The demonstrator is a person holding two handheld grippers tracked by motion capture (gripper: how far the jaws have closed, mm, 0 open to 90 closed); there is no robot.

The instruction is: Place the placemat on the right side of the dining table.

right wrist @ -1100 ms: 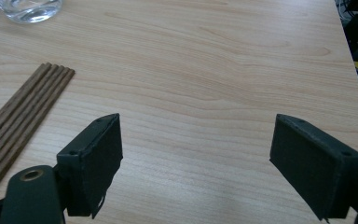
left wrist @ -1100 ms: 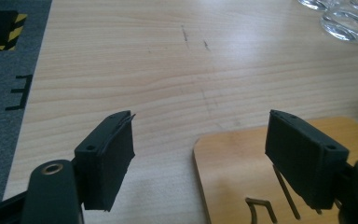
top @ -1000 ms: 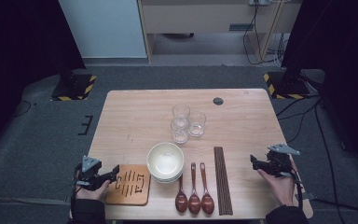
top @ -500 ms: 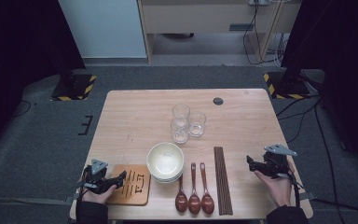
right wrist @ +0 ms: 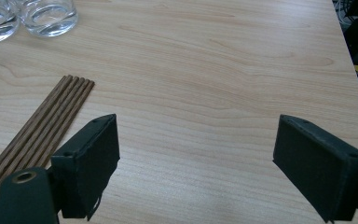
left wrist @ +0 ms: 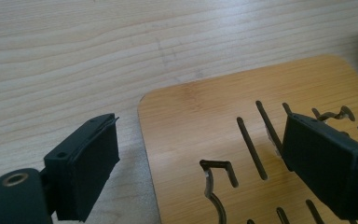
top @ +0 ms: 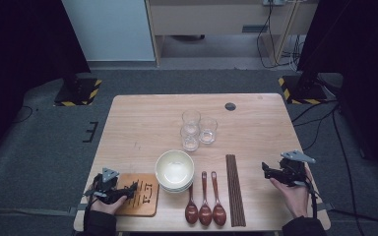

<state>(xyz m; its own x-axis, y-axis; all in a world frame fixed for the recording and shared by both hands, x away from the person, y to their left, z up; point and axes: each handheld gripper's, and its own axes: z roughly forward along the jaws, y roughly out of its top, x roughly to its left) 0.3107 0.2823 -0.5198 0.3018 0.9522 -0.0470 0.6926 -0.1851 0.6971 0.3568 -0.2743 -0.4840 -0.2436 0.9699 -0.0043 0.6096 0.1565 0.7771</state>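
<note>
The left gripper (top: 128, 189) is hovering low over the near left corner of the table (top: 142, 123), its jaws having just been opening and now standing wide apart. The wooden trivet (left wrist: 242, 154), a flat slotted board, is lying on the table under and between them: its rounded corner is sitting in the gap, the far jaw is hanging over its slots, and the near jaw is hanging over bare table just off its edge. Neither jaw is pressing on it. The right gripper (right wrist: 196, 158) is holding its jaws wide open over bare table, with the bundle of chopsticks (right wrist: 37, 130) lying just outside one jaw.
</note>
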